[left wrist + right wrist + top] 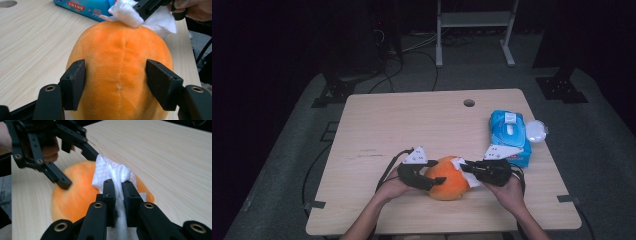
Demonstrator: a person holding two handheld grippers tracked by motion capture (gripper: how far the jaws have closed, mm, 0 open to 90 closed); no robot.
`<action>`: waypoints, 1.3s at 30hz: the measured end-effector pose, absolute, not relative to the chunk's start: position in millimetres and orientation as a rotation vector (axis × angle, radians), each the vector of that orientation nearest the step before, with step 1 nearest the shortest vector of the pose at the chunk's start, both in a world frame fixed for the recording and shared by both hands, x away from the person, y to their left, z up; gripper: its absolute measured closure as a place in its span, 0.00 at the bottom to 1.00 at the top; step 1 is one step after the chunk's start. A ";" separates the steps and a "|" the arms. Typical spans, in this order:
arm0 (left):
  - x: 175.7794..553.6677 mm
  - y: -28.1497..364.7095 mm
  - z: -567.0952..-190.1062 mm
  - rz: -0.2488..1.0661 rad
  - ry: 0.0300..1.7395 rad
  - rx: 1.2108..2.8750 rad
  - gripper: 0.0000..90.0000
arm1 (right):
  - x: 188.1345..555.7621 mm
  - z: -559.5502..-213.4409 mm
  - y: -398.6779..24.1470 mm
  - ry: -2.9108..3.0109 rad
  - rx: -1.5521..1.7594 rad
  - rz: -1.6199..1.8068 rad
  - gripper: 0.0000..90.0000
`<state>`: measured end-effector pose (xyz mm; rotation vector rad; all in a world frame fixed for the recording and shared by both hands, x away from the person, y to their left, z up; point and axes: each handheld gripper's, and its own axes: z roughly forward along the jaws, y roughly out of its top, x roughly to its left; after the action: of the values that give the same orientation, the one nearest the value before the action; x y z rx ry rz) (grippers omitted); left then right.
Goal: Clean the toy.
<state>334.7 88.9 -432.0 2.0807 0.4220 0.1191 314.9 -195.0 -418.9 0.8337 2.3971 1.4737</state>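
Left forearm: I see it come in from the near edge, angled toward the table's middle.
Left gripper (pixel 432 181): I have its jaws spread around the orange plush (pixel 120 67), pads at both flanks.
Right gripper (pixel 468 169): I have its jaws pinched on the white tissue (pixel 113 173), pointing left toward the left gripper.
Right hand (pixel 507 190): wrapped around the gripper body, near right.
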 end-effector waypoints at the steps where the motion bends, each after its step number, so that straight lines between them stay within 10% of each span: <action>1: 335.1 89.9 -432.1 0.117 0.423 2.083 0.38 | 315.8 -420.6 -196.5 2.399 0.845 1.473 0.90; 39: 324.4 76.2 -430.6 0.095 0.343 2.050 0.33 | 313.1 -418.3 -184.6 2.422 0.784 1.551 0.90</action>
<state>324.4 76.2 -430.6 2.0497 0.3435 0.0945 313.1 -184.6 -418.3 0.7843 2.4220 1.5512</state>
